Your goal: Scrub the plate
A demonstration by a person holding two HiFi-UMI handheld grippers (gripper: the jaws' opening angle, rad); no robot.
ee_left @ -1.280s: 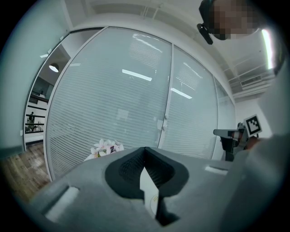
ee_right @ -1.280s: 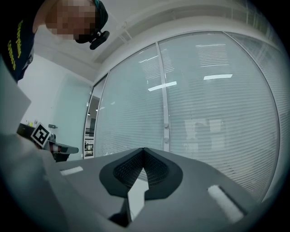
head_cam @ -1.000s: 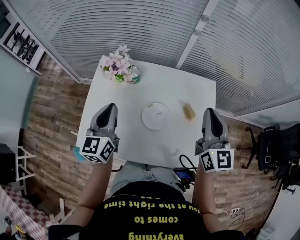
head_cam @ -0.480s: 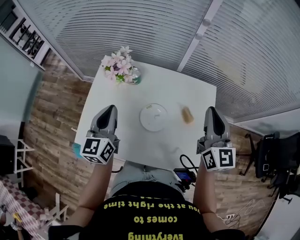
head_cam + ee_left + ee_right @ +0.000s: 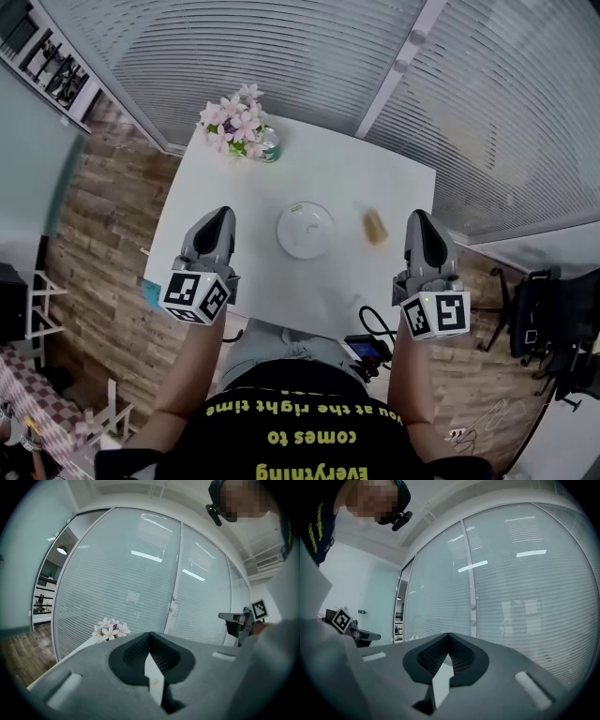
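Observation:
A round white plate lies in the middle of the white table. To its right rests a small tan sponge. My left gripper hovers over the table's left edge, jaws shut and empty, well left of the plate. On the other side, my right gripper hangs above the table's right edge, also shut with nothing in it. Both point level toward the glass wall. In the left gripper view the shut jaws fill the bottom; in the right gripper view the jaws are likewise closed.
A glass vase of pink and white flowers stands at the table's far left corner, flowers also showing in the left gripper view. A frosted glass wall runs behind the table. Black cables hang at the near edge.
The head view has shifted slightly, so the table and plate sit a little differently in frame. Both grippers stay shut in the same spots.

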